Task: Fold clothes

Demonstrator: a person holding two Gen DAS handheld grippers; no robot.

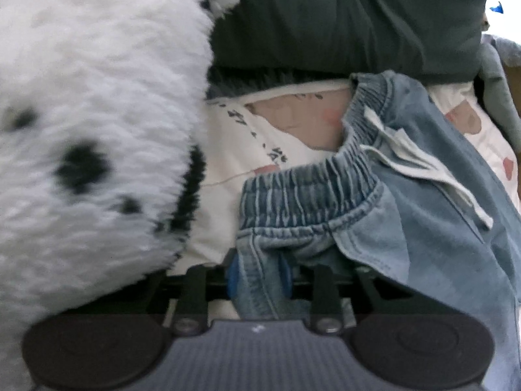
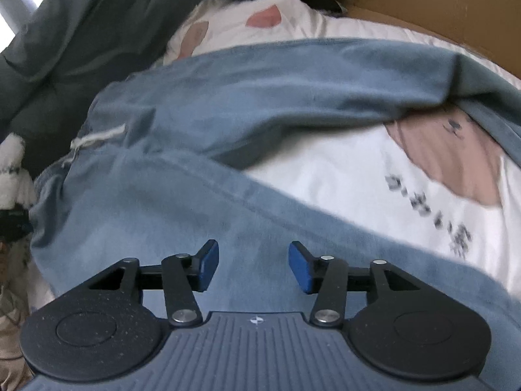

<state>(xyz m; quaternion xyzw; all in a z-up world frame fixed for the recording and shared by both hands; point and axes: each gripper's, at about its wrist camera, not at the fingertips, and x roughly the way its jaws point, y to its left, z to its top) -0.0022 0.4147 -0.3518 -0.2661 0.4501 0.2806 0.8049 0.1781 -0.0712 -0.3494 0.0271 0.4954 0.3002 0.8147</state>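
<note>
- Left tool (image 1: 259,275) was clamped on the jeans (image 1: 423,228) waistband.
- Right tool (image 2: 253,265) hung wide above a leg; I judged it should pinch there, clear of the bedsheet (image 2: 342,179).

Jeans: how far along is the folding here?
Early. No fold is visible: the jeans lie spread with legs apart on the sheet. In hand: the left tool pinches the waistband. The right tool hovers open over one leg. All folds remain.

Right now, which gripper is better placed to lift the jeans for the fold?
Left. The left gripper already pinches the jeans at the waistband, while the right gripper hangs open above a leg, holding nothing.
</note>
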